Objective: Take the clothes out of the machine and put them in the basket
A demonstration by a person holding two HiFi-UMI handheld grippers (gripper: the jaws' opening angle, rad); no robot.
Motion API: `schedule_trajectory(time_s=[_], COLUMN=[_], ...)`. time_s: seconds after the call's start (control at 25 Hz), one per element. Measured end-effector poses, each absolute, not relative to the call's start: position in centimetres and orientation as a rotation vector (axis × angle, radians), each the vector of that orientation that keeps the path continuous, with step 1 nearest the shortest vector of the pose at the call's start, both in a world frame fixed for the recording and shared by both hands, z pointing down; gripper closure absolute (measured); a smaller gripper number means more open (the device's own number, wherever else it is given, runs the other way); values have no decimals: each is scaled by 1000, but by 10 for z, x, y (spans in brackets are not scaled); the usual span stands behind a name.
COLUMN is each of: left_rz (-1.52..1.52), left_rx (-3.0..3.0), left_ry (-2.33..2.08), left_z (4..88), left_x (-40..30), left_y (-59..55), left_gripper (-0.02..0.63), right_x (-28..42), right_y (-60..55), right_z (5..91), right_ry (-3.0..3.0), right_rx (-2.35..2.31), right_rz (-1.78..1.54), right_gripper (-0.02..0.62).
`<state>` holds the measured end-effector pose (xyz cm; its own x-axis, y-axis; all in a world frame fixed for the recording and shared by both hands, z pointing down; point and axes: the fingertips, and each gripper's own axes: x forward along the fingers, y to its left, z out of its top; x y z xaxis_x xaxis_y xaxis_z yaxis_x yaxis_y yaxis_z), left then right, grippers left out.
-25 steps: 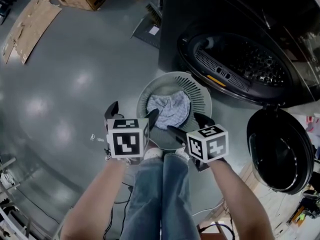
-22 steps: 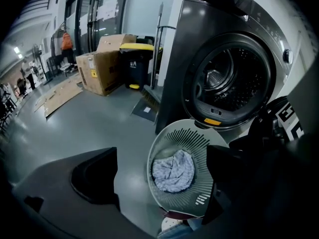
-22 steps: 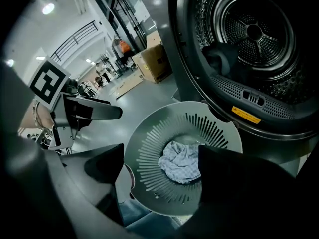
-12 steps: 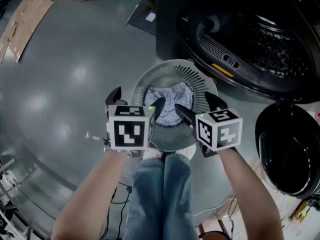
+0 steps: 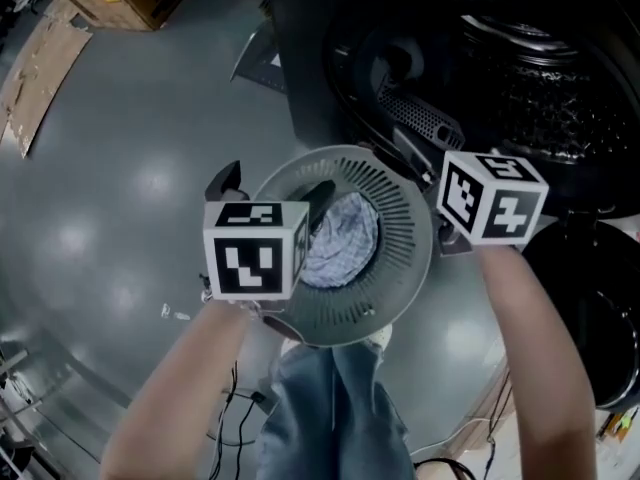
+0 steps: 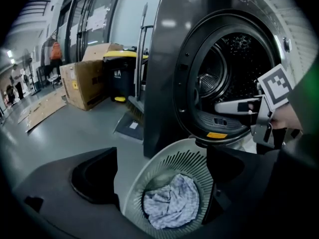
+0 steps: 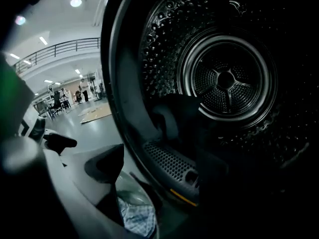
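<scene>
The pale slatted basket [image 5: 400, 268] stands on the floor in front of the dark machine [image 5: 520, 78], with a light checked cloth [image 5: 342, 240] in it. My left gripper [image 5: 275, 190] hovers over the basket's near left rim, open and empty; in the left gripper view the basket [image 6: 149, 176] and cloth [image 6: 172, 205] lie below its jaws. My right gripper [image 6: 225, 107] is open and empty at the mouth of the machine's opening. The right gripper view looks into the perforated drum [image 7: 227, 78]. A dark shape [image 7: 172, 116] sits low in the drum; I cannot tell what it is.
The machine's round door [image 5: 590, 308] hangs open at the right. A cardboard box [image 6: 87, 83] and a black bin with a yellow lid [image 6: 122, 76] stand left of the machine. Flattened cardboard [image 5: 30, 78] lies on the grey floor. The person's legs [image 5: 335, 408] are just behind the basket.
The right gripper has swung from over the basket up and right to the machine's opening. The left gripper has shifted a little lower over the basket. Both stay open and empty.
</scene>
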<state>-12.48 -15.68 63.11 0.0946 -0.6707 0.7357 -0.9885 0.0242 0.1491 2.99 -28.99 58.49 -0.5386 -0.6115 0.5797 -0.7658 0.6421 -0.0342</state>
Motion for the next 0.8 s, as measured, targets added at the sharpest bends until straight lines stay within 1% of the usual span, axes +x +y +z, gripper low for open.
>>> schedule_trajectory(time_s=[0.24, 0.6, 0.8], left_rz=[605, 604, 631], left_rx=[1760, 1807, 1799], left_ry=[-1684, -1744, -1784], left_z=[627, 626, 628], left_x=[-124, -116, -119], left_y=[-195, -234, -249], left_gripper=[43, 43, 43], right_x=[34, 20, 6], right_y=[-350, -404, -422], right_z=[584, 613, 638], right_ry=[-2315, -2239, -2131], right_rx=[1116, 1109, 1077], right_rz=[350, 333, 206], right_gripper=[149, 149, 149])
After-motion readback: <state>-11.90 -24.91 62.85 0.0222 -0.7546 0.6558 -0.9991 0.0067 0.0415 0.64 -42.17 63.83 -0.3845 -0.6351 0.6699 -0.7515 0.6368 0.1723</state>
